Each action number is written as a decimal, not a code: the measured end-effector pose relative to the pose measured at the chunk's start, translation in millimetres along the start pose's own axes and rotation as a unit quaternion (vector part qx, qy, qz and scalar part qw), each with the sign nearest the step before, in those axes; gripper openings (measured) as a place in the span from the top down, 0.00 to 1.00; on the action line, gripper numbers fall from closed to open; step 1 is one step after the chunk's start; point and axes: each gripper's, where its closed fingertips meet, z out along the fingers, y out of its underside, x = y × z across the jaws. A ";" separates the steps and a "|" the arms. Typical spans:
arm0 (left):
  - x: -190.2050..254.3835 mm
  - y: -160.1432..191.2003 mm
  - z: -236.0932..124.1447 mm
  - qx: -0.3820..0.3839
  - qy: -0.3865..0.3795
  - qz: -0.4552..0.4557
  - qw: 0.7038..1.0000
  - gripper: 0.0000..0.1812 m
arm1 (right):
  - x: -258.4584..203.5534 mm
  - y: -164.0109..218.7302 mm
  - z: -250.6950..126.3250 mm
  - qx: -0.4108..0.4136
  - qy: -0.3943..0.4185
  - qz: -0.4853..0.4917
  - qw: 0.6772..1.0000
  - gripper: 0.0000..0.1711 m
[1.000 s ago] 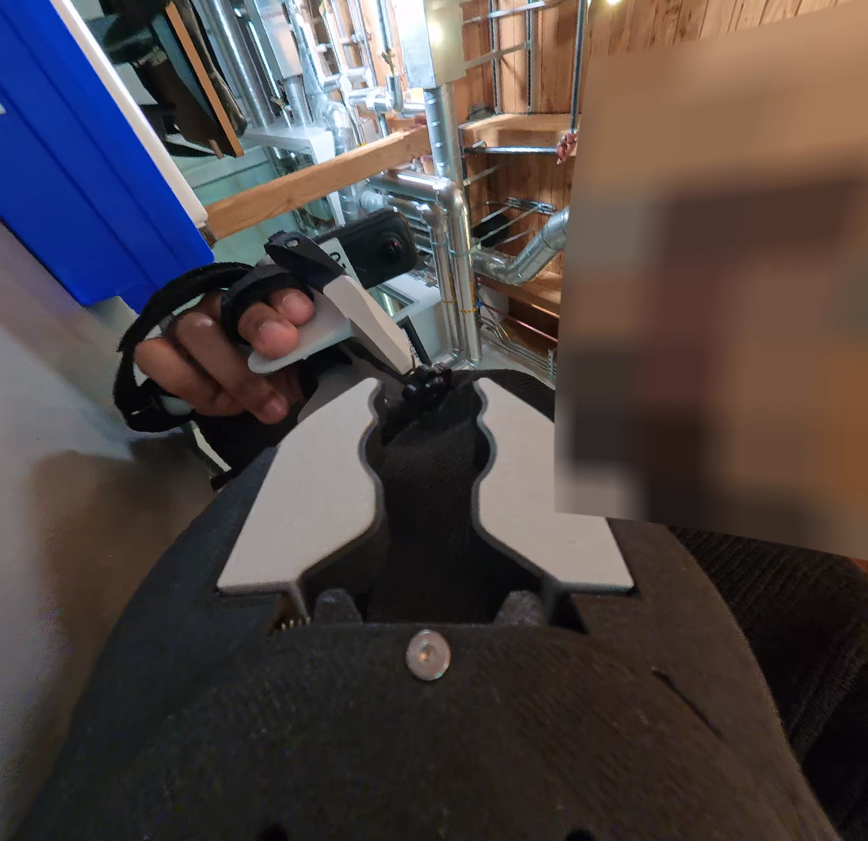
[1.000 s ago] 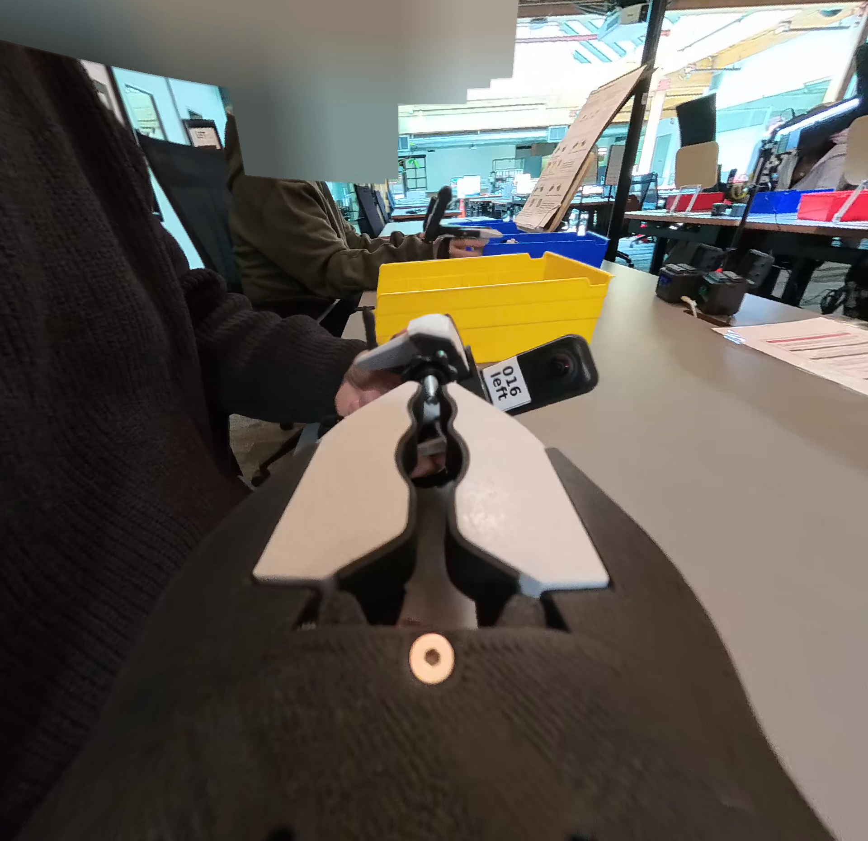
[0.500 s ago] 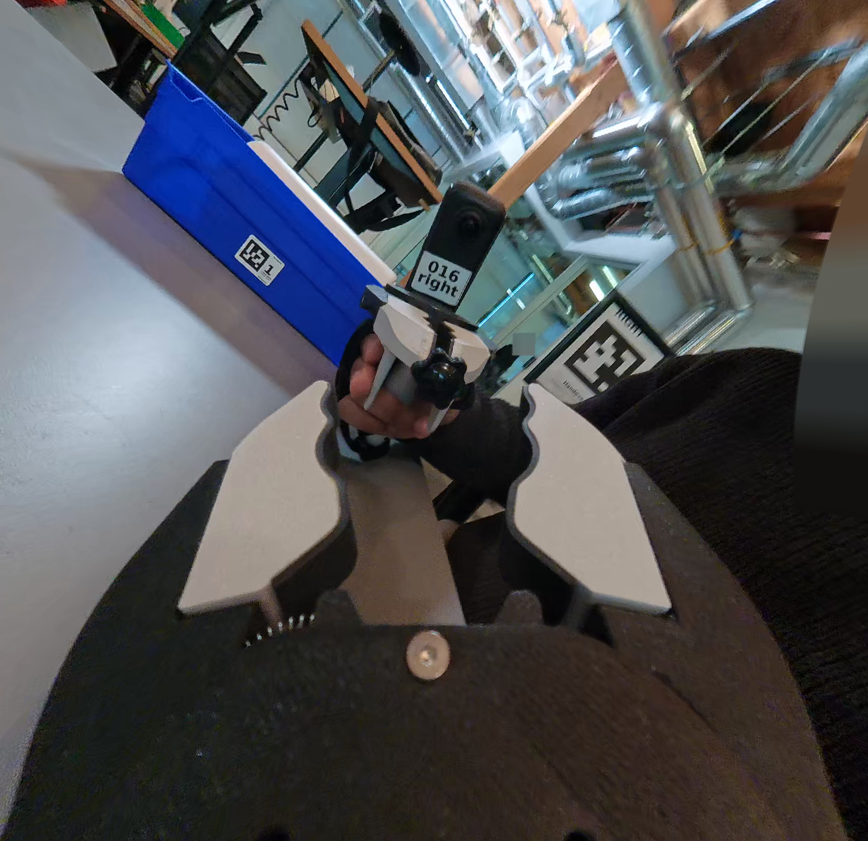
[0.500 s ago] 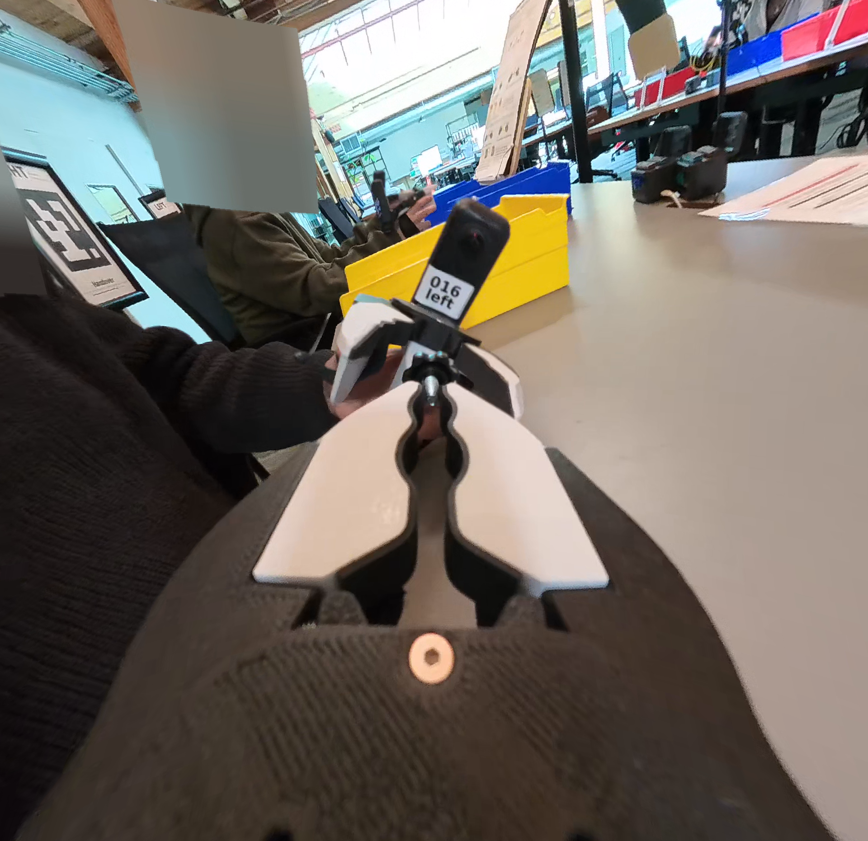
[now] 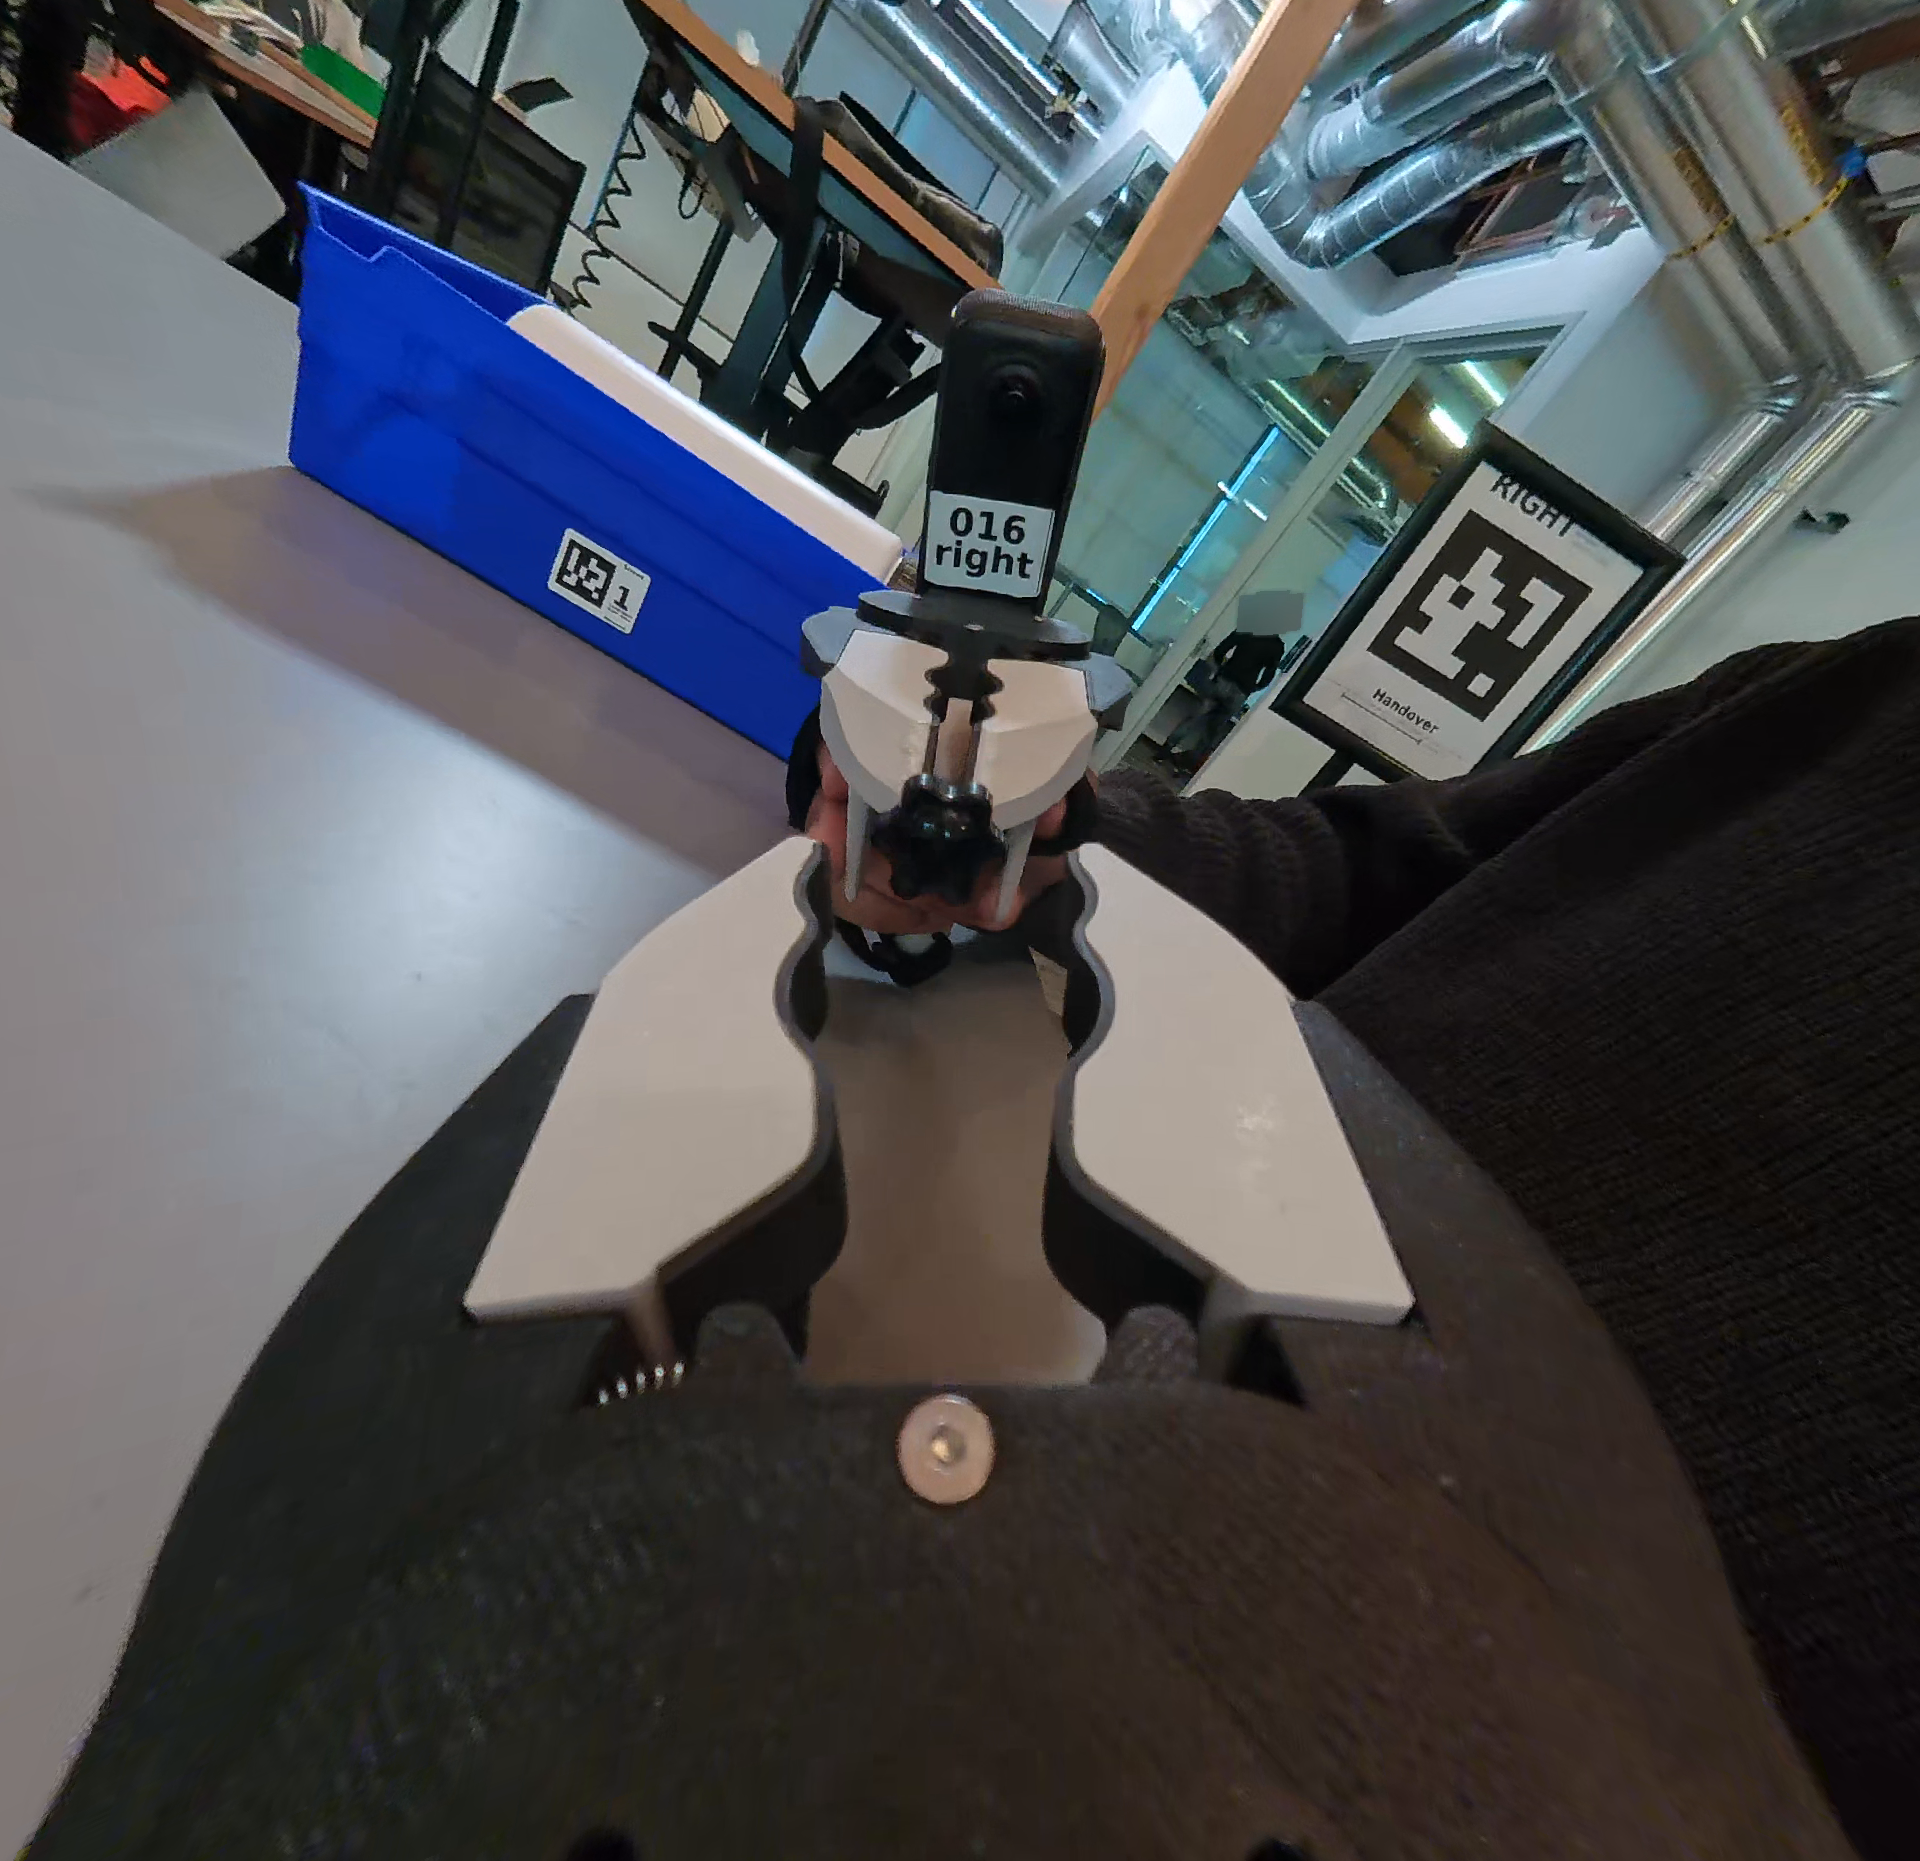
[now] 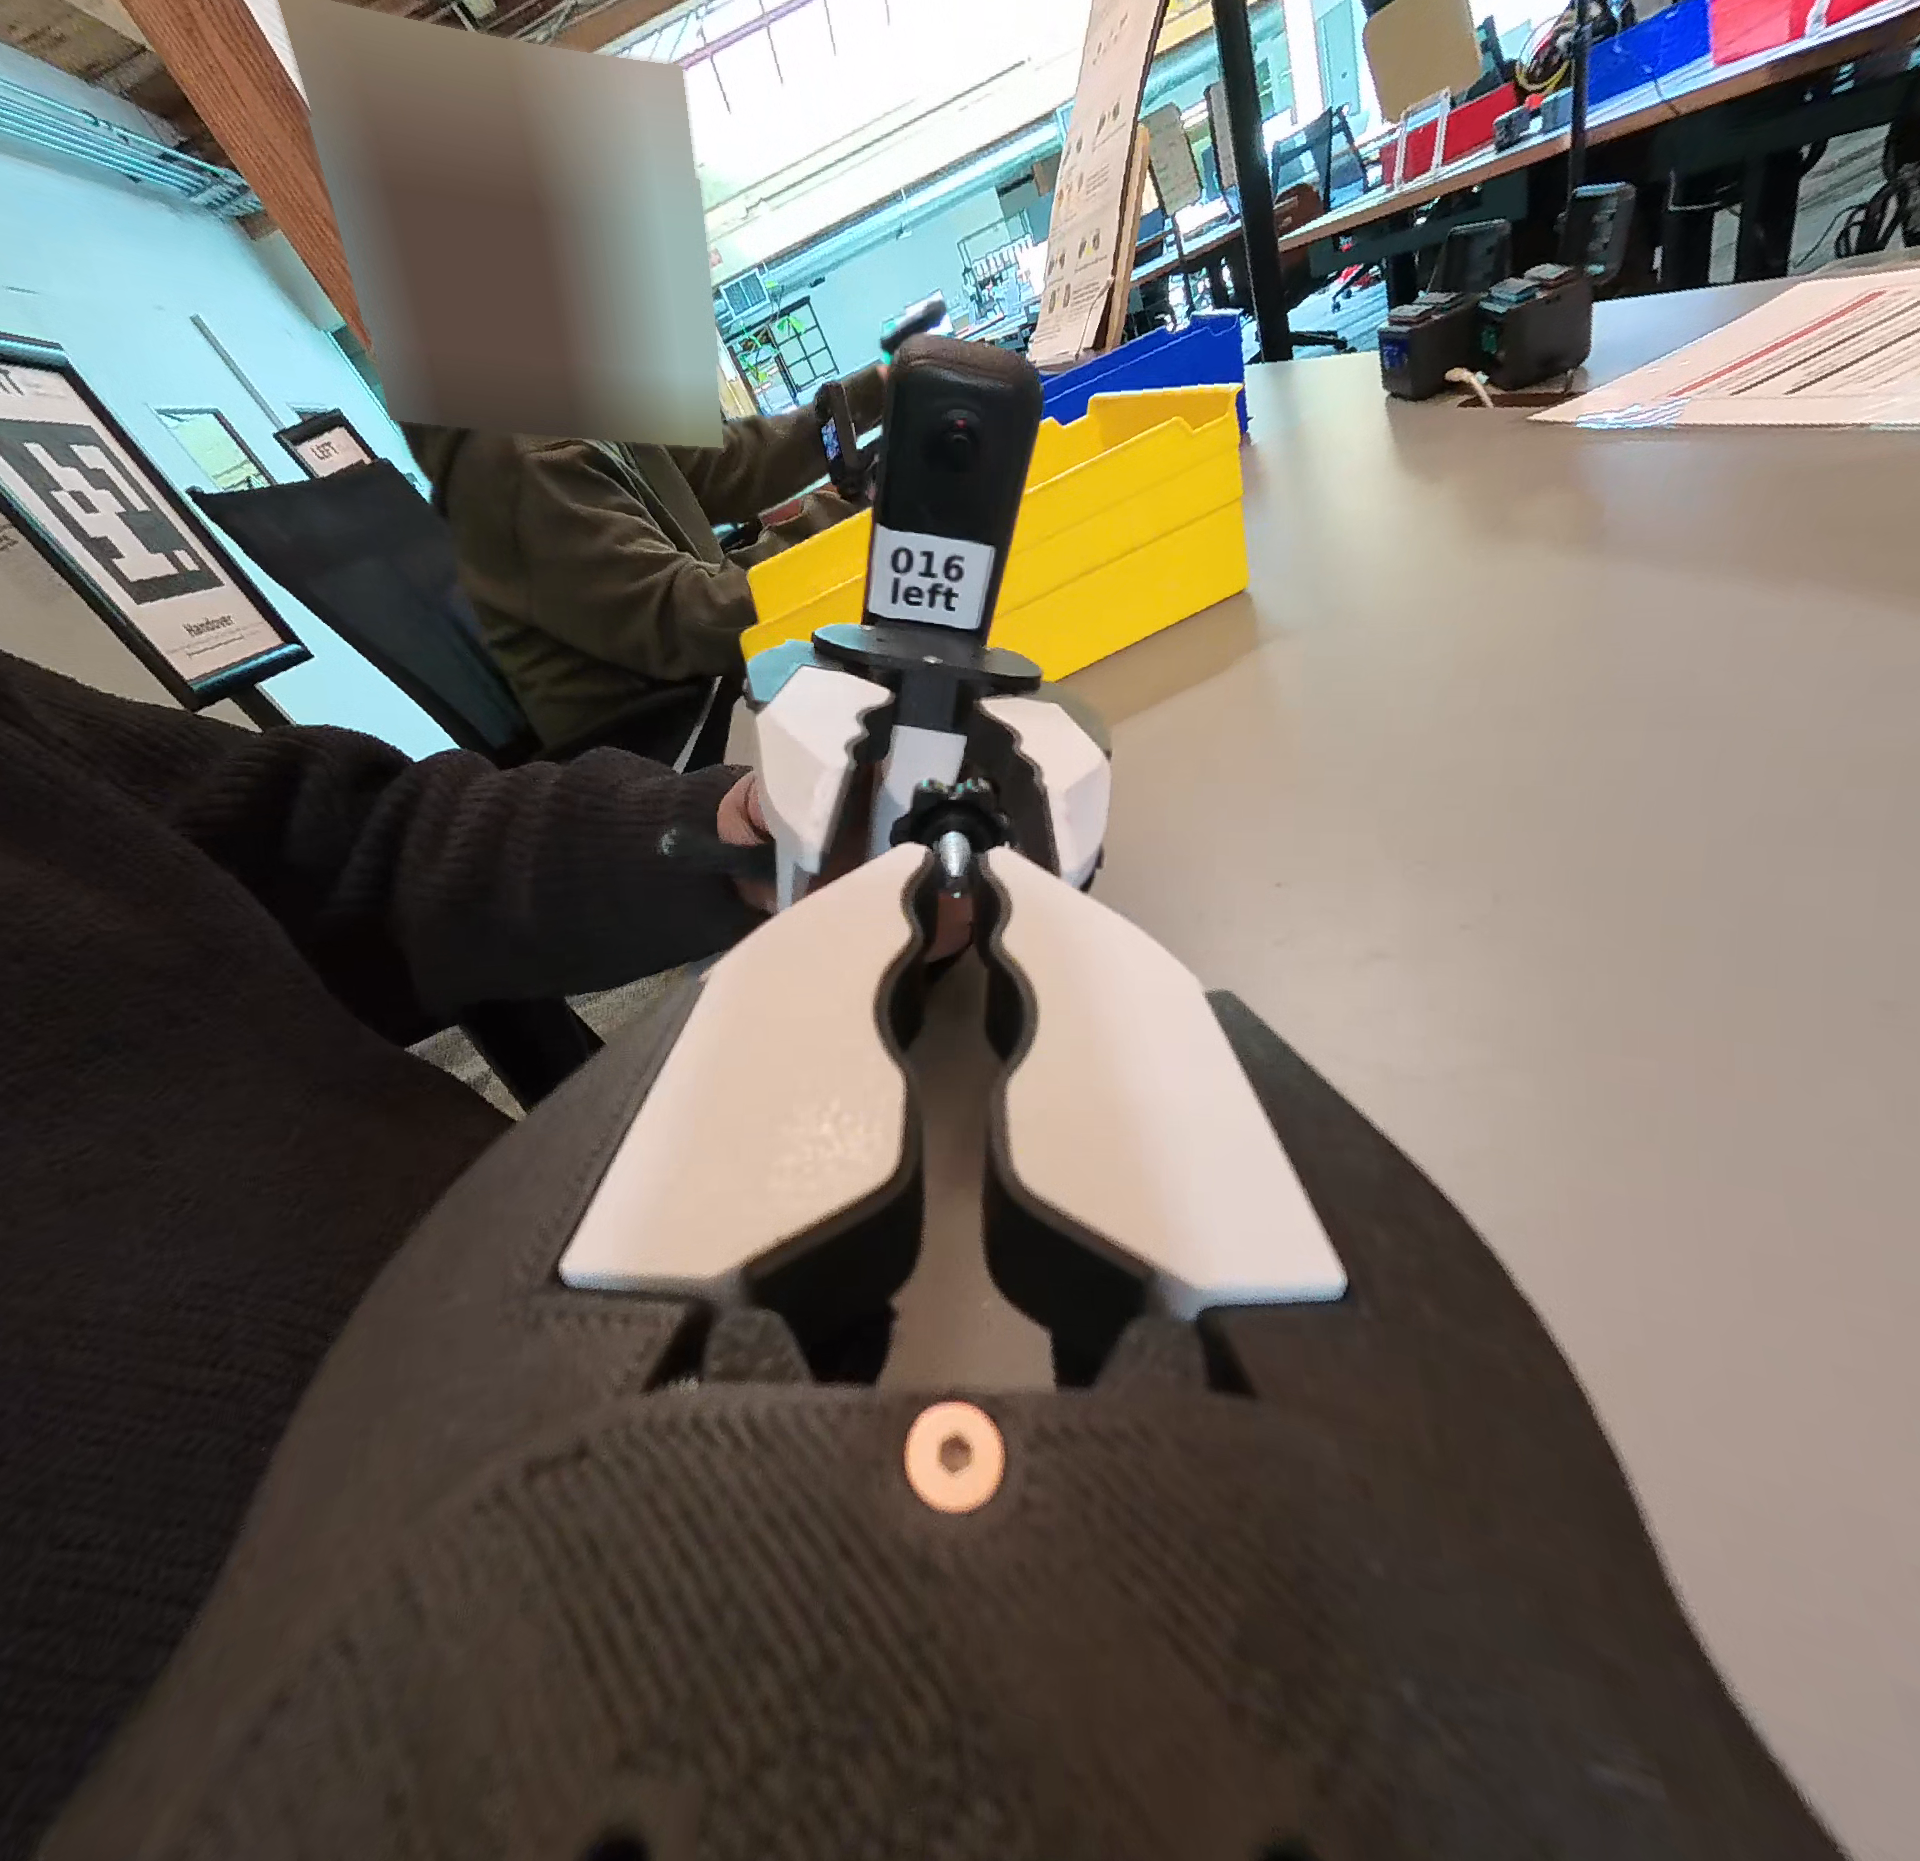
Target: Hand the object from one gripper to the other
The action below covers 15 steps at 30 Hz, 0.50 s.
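Over the grey table, your two grippers face each other: your left gripper stands spread and empty, while your right gripper pinches a small black knobbed screw, held between the two tools.

Grippers face each other above table; bin on table behind right gripper.

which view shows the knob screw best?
Left wrist view: the knob screw faces the camera, black knob first, held in the right gripper. Right wrist view shows only its metal tip and part of the knob past the fingers.
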 end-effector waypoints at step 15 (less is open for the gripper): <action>-10.1 -15.0 -14.9 0.063 0.037 -0.133 0.988 0.87 | 9.0 -0.3 5.6 -0.006 0.027 -0.066 0.997 0.76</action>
